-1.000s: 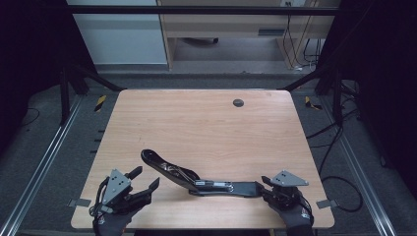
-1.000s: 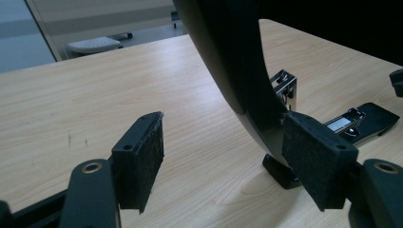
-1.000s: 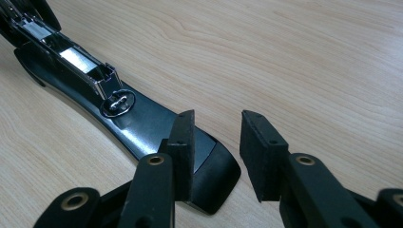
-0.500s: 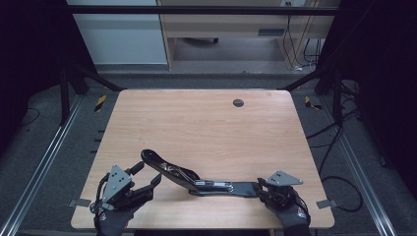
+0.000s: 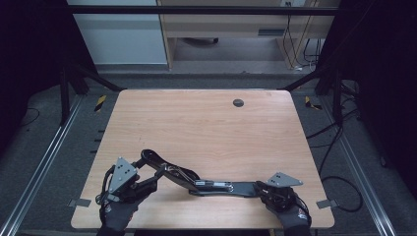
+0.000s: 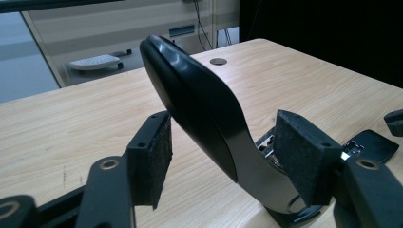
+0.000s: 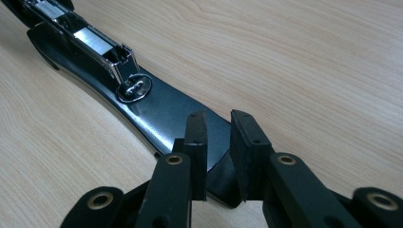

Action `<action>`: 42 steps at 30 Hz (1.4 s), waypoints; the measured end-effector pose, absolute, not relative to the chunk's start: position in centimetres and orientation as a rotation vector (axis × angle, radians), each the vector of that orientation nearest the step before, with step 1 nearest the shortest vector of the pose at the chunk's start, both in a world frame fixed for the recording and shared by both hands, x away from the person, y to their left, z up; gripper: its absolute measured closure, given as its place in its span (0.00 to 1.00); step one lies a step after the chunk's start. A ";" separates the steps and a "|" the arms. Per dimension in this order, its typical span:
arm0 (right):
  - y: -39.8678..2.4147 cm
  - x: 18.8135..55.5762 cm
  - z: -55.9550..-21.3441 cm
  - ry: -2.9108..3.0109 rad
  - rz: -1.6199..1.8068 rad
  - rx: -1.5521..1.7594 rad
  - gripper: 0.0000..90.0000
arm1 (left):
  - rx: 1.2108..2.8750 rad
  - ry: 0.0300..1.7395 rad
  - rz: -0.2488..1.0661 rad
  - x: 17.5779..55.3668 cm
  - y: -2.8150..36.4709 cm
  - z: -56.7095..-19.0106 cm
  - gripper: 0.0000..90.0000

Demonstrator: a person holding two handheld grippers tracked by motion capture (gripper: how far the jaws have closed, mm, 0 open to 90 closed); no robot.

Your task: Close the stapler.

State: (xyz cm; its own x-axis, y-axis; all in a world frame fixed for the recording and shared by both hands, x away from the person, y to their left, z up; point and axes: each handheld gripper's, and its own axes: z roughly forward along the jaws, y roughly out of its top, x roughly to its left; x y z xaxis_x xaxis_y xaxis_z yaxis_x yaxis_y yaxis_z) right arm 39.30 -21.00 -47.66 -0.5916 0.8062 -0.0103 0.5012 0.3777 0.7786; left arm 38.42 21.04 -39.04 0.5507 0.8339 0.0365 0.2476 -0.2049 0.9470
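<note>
A black stapler (image 5: 216,186) lies swung open near the table's front edge, its metal magazine (image 7: 90,40) facing up. Its curved top arm (image 6: 199,99) rises at the left end. My left gripper (image 5: 150,174) straddles that arm and its jaws have just been closing. In the left gripper view (image 6: 228,152) a gap still shows at the left pad (image 6: 154,161). My right gripper (image 5: 259,188) sits at the right end of the flat base (image 7: 166,109). Its jaws have also just been closing. They stand a narrow gap apart (image 7: 219,137) over the base's tip, not clamped on it.
The wooden table (image 5: 196,128) has a round dark grommet hole (image 5: 238,103) near its far edge. Metal rails run along both sides on the floor, with cables at the right. A desk and cabinet stand beyond the table.
Both grippers' jaws have narrowed. The left one has shifted slightly in around the stapler's raised arm. The stapler lies where it was.
</note>
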 end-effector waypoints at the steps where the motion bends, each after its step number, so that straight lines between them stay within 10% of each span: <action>1: -21.0 39.3 -47.8 2.261 1.069 1.126 0.86 | 1.736 0.908 0.698 38.5 21.0 -39.0 0.44; 42: -21.2 40.4 -49.1 2.338 1.092 1.170 0.99 | 1.734 0.921 0.668 38.9 21.0 -38.8 0.55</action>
